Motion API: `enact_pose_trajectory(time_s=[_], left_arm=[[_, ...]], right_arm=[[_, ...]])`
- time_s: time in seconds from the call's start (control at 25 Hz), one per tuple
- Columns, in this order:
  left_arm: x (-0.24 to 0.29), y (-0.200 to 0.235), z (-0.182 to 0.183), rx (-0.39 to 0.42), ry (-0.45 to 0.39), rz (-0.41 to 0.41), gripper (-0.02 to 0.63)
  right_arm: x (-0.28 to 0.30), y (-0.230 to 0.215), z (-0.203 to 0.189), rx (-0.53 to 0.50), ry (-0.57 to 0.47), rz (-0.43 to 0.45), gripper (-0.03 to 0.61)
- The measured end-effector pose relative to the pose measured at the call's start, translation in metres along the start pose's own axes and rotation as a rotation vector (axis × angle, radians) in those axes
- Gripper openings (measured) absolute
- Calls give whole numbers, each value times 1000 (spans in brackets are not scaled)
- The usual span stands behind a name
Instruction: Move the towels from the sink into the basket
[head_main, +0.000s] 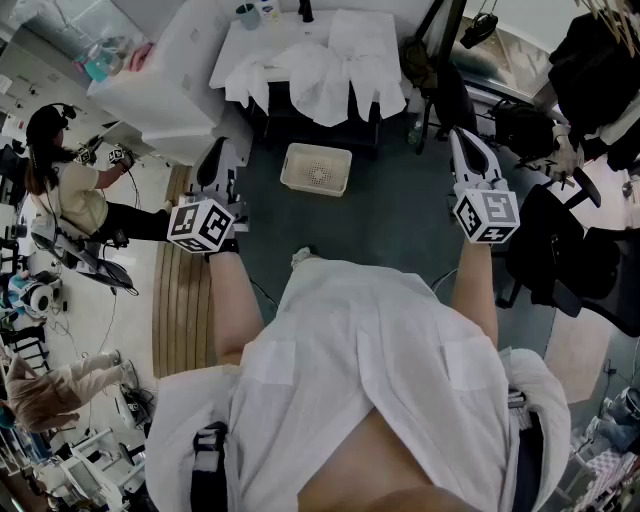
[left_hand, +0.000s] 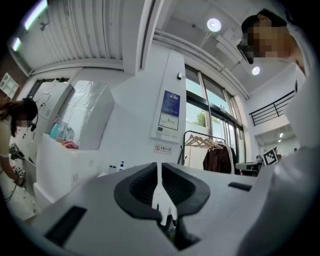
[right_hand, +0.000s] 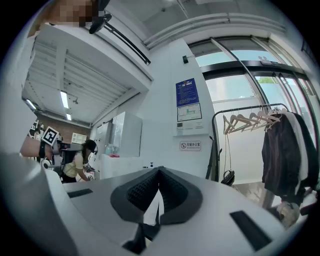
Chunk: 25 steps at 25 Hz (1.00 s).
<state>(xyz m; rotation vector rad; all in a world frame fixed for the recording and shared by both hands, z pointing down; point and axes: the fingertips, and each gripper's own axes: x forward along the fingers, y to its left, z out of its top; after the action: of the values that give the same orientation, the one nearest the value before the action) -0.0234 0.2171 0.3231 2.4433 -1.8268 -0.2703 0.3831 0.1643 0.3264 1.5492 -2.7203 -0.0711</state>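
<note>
Both hang level: the left gripper (left_hand: 160, 172) and right gripper (right_hand: 159, 175) are clenched on nothing. Well ahead of the jaws, crumpled white cloth towels (head_main: 330, 70) drape the white sink unit (head_main: 236, 42); the cream perforated plastic basket (head_main: 316, 168) sits nearer. They look soft and light, likely best pinched at a raised fold.

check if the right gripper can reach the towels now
Probably not yet: the right gripper, shut, is short of the towels on the sink. Nothing seems to block it; stepping forward should do.

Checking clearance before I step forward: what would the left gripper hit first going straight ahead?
Probably the white towel-draped sink table; the left gripper points at it, nothing nearer shows, but depth is unclear.
</note>
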Motion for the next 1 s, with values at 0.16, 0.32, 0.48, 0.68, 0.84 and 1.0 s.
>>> enact_pose_trajectory(time_s=[0.16,0.32,0.48,0.68,0.84,1.0], left_arm=[[-1,-3,1,6,-4,0,34],[1,-5,1,8,-2,-1,34],[2,-8,1,12,0,-5,34],[3,-13,-1,16,7,-9,34],[4,-16,-2,21,9,-13,34],[5,-20,0,30,8,-14,34]], right_arm=[[-2,-1,1,-1,-4,1,26],[-2,-3,2,-3,-6,2,26],[-2,-5,0,-4,-2,1,26],[-5,-12,-2,10,0,-9,26],[-7,-15,-1,29,-15,-13,28],[-7,-20,0,32,-31,-22,28]])
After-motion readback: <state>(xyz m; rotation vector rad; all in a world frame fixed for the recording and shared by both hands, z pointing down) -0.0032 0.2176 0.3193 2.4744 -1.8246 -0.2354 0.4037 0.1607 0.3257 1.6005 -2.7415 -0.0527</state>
